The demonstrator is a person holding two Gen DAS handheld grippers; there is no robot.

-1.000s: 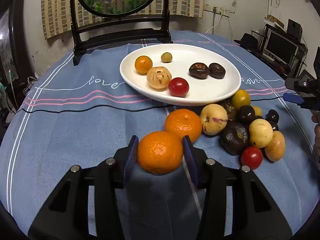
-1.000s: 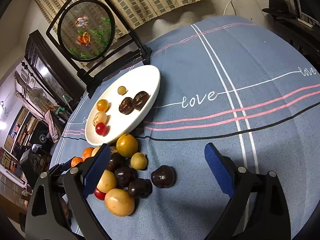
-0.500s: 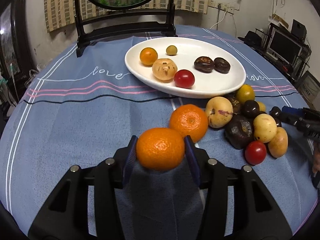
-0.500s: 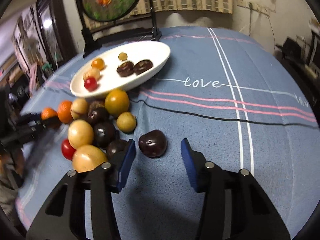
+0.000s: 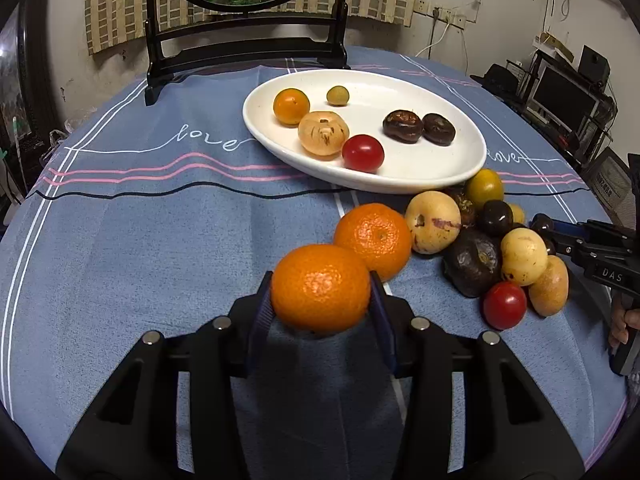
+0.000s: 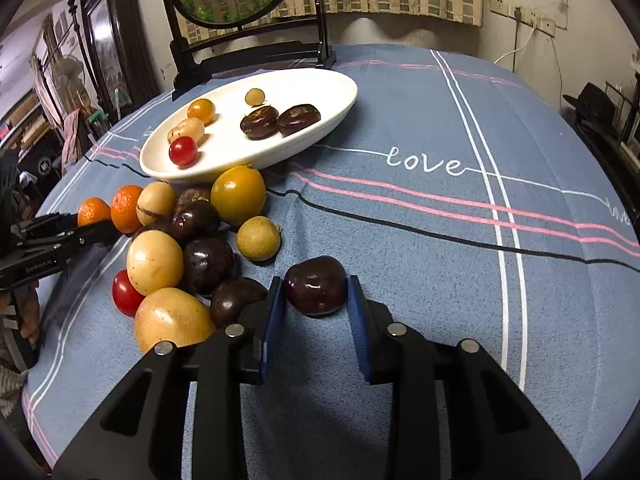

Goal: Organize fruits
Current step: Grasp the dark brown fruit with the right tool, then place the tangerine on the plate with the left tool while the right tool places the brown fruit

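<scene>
Blue pads of the right gripper (image 6: 316, 292) have just been closing: a second ago they stood wide apart over the fruit pile, and now they press on either side of a dark purple plum (image 6: 315, 285) that rests on the cloth-covered worktop (image 6: 440, 240), between the fingers (image 6: 274, 316). The left gripper (image 5: 320, 296) shows little change; its fingers (image 5: 260, 312) stay clamped on a mandarin orange (image 5: 320, 287), with a second mandarin (image 5: 373, 240) just beyond the right fingertip.

Only the left wrist view shows the mandarin in its grip up close, and the right gripper entering from the right edge with part of a hand (image 5: 622, 324) beneath it; the plum there is largely hidden behind the pile. The right wrist view alone shows the plum between the pads, a dark fruit (image 6: 236, 300) just beside the left finger, and the left gripper at the far left edge. Both views show the white oval plate (image 5: 420, 172) beyond the fingers, holding a cherry tomato (image 5: 363, 153), two dark brown fruits (image 5: 402, 126), and three paler ones.
</scene>
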